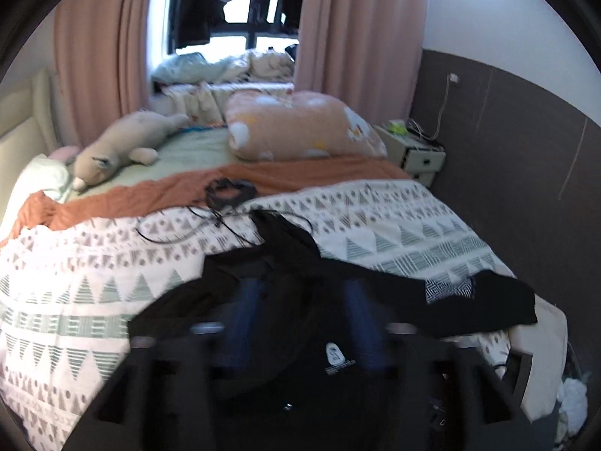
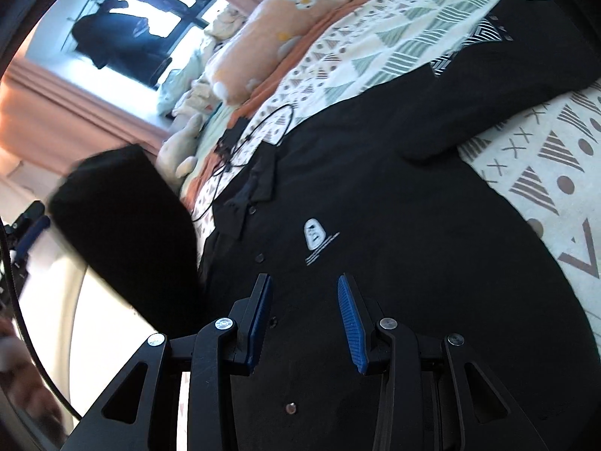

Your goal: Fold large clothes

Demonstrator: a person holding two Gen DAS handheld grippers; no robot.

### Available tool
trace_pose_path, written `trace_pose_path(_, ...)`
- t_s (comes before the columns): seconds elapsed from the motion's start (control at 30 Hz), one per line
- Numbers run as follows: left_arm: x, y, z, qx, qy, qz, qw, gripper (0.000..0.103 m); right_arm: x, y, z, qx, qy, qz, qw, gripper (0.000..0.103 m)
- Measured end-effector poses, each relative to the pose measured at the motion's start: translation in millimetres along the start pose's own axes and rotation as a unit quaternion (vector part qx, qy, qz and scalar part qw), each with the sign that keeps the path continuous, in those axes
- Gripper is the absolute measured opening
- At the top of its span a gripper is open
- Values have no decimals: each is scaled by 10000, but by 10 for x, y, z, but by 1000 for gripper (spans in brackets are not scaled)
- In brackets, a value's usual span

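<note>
Laying-out step: black shirt (image 2: 375, 188) lying buttoned-side up on patterned quilt (image 1: 75, 282). Right gripper (image 2: 304, 315) hovering wide open, empty. Left gripper (image 1: 300, 323) blurred, spread apart; contents unclear. Next: pinching sleeve (image 2: 526, 56) at 1 o'clock, folding inward.

Home bedroom, patterned bed quilt (image 1: 94, 300), plush toy (image 1: 124, 150), pink curtains (image 1: 97, 56), nightstand (image 1: 417, 150)

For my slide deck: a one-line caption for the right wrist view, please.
Open right claw hovers over a black shirt spread on the patterned bedspread.
</note>
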State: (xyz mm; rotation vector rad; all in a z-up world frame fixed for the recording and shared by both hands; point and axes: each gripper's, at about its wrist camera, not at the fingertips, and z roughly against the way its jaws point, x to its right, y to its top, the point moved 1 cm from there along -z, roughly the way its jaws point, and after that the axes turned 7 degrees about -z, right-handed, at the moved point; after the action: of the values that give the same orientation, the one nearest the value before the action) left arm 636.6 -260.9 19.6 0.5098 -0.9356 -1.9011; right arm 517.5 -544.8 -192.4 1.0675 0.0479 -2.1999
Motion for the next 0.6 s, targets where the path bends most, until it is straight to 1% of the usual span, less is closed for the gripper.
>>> trace_pose_path(0.03, -1, -54, -13, 79, -12, 38, 10000, 90, 25, 17, -5, -2, -11, -28, 10000, 37)
trace_pose_path(0.07, 1, -108, -19, 193, 12, 67, 9998, 91, 52, 36, -13, -9, -22, -62, 10000, 37)
trace_pose_path(0.13, -38, -232, -54, 209, 87, 135, 9997, 91, 79, 61, -27, -10, -35, -120, 9999, 37)
trace_pose_path(0.17, -46, -282, -90, 181, 114, 236, 9995, 91, 100, 78, -31, -8, -50, -140, 9999, 37)
trace_pose_path(0.27, -249, -495, -117, 109, 134, 636, 9978, 91, 127, 101, -66, -8, -132, -125, 9998, 37)
trace_pose_path(0.3, -325, -570, -120, 72, 208, 742, 9970, 90, 130, 99, -83, -13, -171, -119, 9998, 37)
trace_pose_path(0.43, -633, -880, -109, -62, 507, 1112, 9925, 84, 174, 127, -186, -68, -255, -145, 9995, 37)
trace_pose_path(0.47, -725, -963, -113, -106, 547, 1255, 9905, 80, 189, 138, -223, -82, -248, -153, 9995, 37)
trace_pose_path(0.5, -823, -1062, -103, -145, 584, 1423, 9880, 77, 205, 149, -262, -97, -253, -161, 9995, 37)
trace_pose_path(0.6, -1112, -1346, -114, -290, 728, 1896, 9787, 71, 249, 159, -334, -78, -314, -149, 9994, 37)
